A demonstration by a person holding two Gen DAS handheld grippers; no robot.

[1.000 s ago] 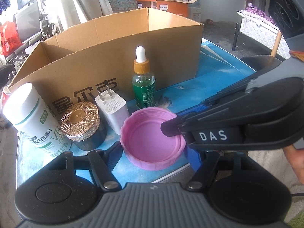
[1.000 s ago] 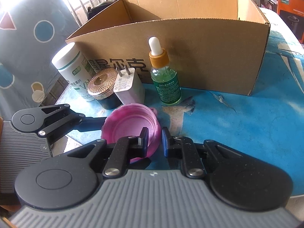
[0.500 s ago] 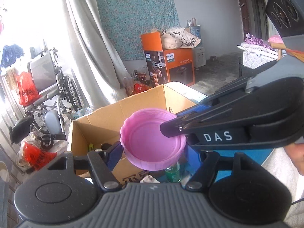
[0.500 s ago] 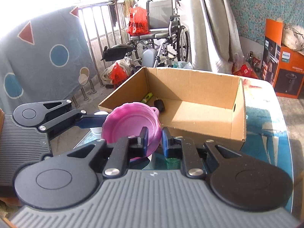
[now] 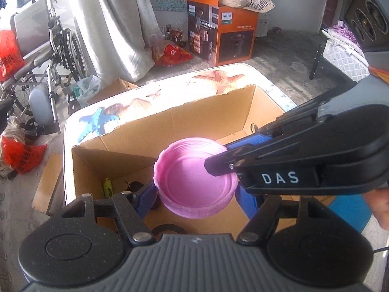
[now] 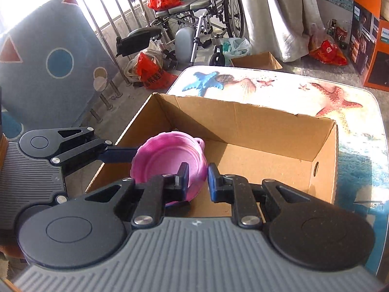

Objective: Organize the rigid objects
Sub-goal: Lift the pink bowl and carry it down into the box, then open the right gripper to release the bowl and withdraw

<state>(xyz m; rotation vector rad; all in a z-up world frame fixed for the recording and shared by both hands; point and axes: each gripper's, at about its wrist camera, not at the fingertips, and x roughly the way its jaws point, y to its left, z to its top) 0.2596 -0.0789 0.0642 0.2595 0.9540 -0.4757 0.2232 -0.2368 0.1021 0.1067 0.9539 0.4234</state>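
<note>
Pink lid (image 5: 194,180), hollow side up and near level above the cardboard box (image 6: 245,126), hides items beneath; left gripper (image 5: 194,196) jaws clamp its sides, right gripper (image 6: 197,180) jaws pinch its rim

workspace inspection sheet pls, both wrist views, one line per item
surface: table with a sea-life print, carrying an open cardboard box.
job's things: pink lid held above the box; a yellow-green stick and dark items lie inside.
clutter: nothing seen on the visible table top.
grippers: left gripper spans the lid's sides; right gripper is shut on its rim.
cables: nothing seen.
surroundings: wheelchair, orange carton, red bags, curtain, small box on the floor.
</note>
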